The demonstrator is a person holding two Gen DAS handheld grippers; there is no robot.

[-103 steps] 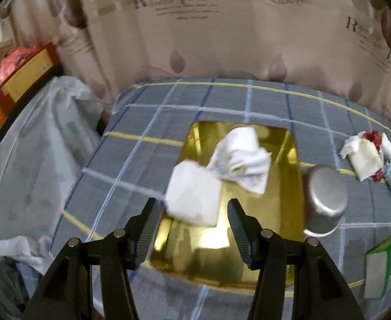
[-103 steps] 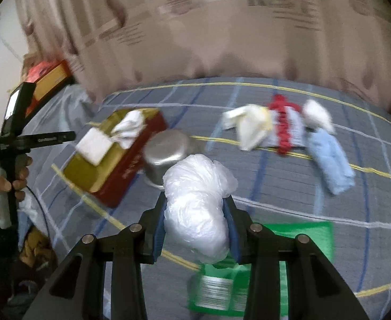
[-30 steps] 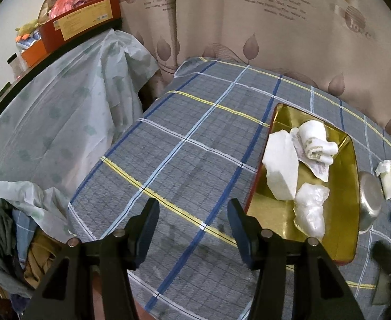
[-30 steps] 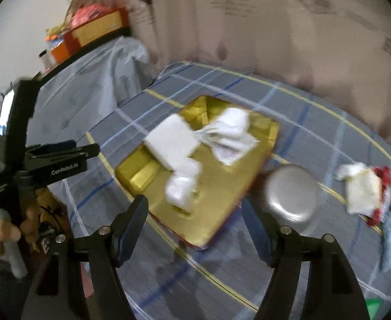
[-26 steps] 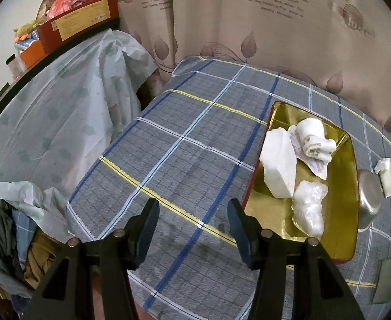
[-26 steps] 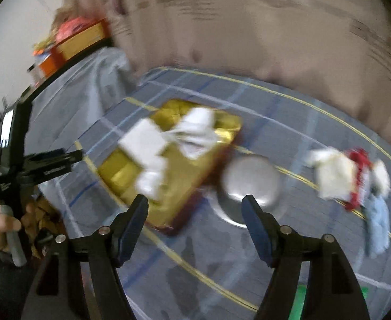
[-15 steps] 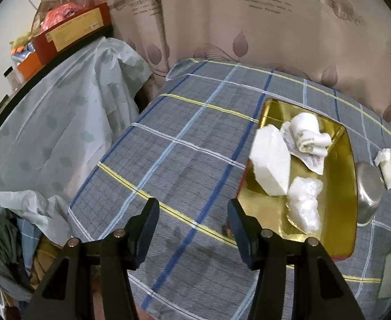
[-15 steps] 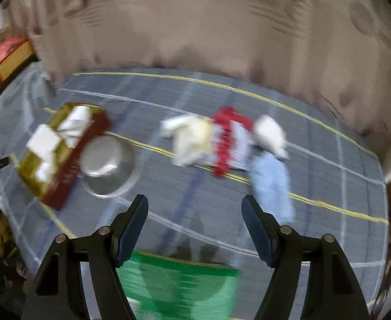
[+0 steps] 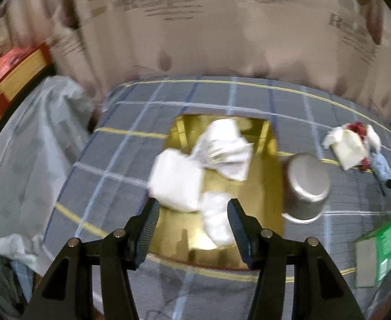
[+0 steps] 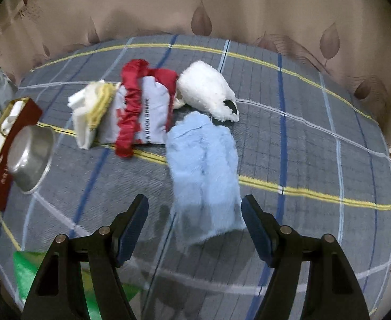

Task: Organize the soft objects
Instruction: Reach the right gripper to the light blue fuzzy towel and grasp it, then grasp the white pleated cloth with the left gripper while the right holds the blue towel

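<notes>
A gold tray [image 9: 264, 194] on the plaid cloth holds a white folded pad [image 9: 176, 181], a crumpled white cloth [image 9: 224, 152] and a white plastic bag [image 9: 216, 218]. My left gripper [image 9: 192, 213] is open and empty above the tray's near end. My right gripper [image 10: 194, 218] is open and empty just above a light blue fluffy cloth [image 10: 203, 165]. Beyond it lie a white fluffy piece [image 10: 208, 93], a red-and-white pouch [image 10: 142, 109] and a cream cloth [image 10: 91, 112]. The tray also shows in the right wrist view [image 10: 2, 170].
An overturned steel bowl [image 9: 307, 186] stands against the tray's right side, also in the right wrist view [image 10: 30, 157]. A green packet [image 9: 382, 248] lies at the near right. A plastic-covered surface [image 9: 22, 154] and a curtain border the table.
My right gripper has let the plastic bag go into the tray and swung right over the blue cloth. My left gripper has moved back over the tray.
</notes>
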